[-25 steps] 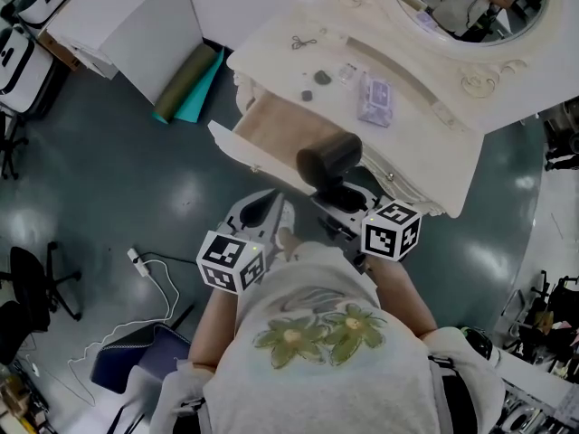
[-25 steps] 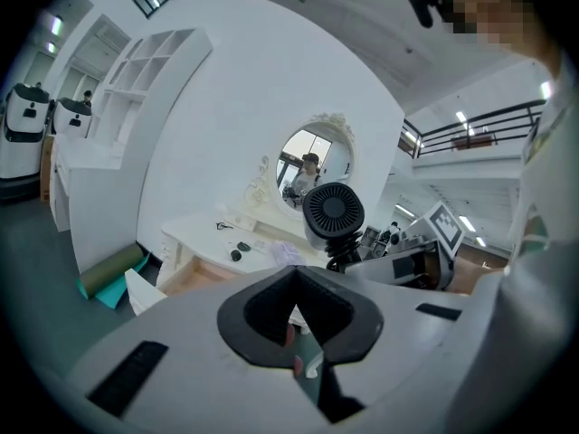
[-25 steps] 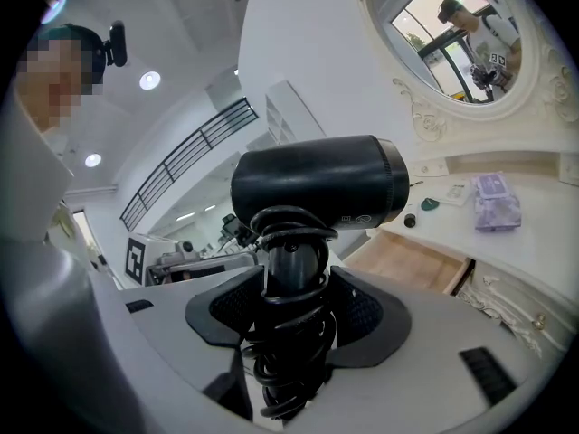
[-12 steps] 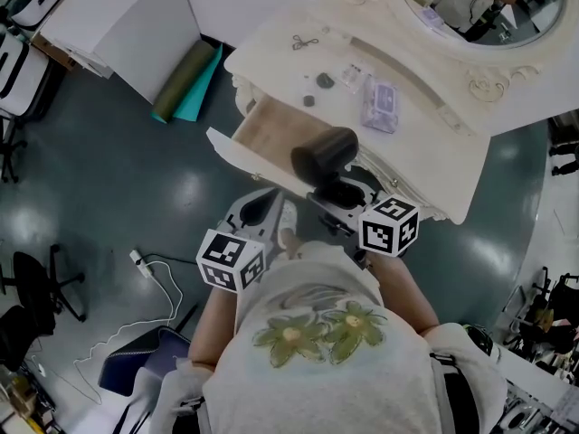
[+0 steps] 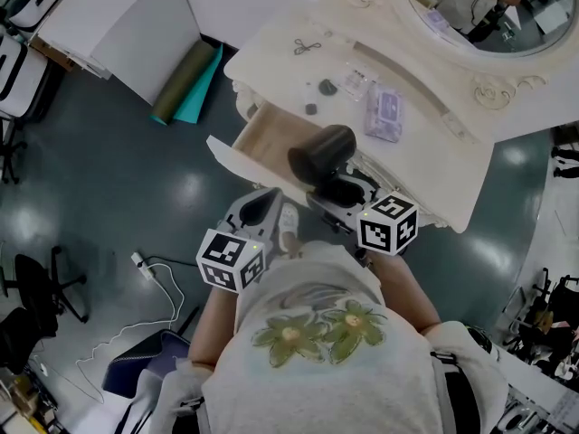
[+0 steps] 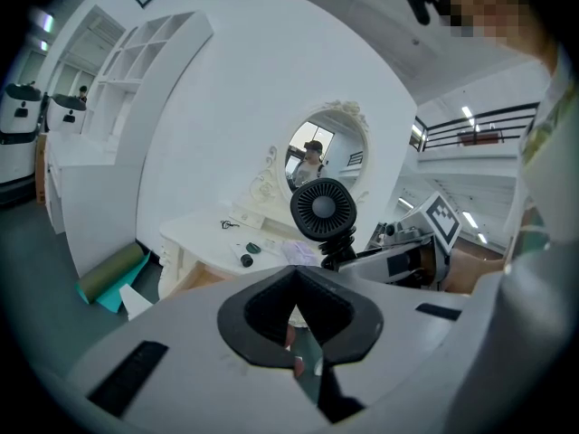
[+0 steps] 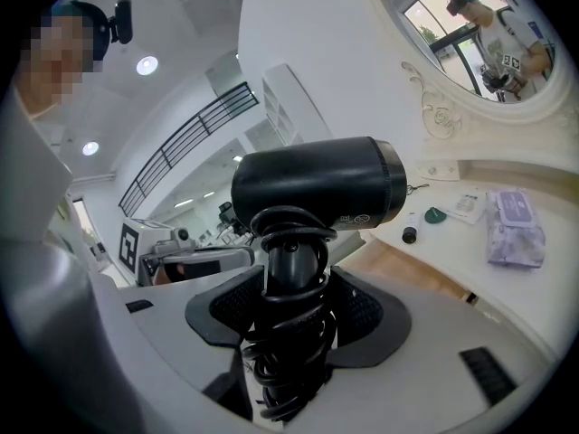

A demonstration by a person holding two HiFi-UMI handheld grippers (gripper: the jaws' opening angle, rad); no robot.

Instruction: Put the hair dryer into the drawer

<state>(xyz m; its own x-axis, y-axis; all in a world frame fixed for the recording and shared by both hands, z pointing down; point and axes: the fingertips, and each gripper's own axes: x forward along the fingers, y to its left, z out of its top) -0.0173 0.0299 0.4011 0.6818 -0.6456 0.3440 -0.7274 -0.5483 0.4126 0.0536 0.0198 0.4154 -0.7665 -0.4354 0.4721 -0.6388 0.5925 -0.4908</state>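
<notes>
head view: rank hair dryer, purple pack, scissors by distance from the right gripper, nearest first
1. hair dryer: its handle is clamped in the right gripper, so it is at the jaws.
2. purple pack: on the dressing table, right of the dryer.
3. scissors: far back on the same tabletop, toward its left.

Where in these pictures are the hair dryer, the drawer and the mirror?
hair dryer [image 5: 324, 152]: head view, on its black barrel.
drawer [image 5: 269, 132]: head view, on its bare wooden bottom.
mirror [image 5: 507, 12]: head view, on the glass.
</notes>
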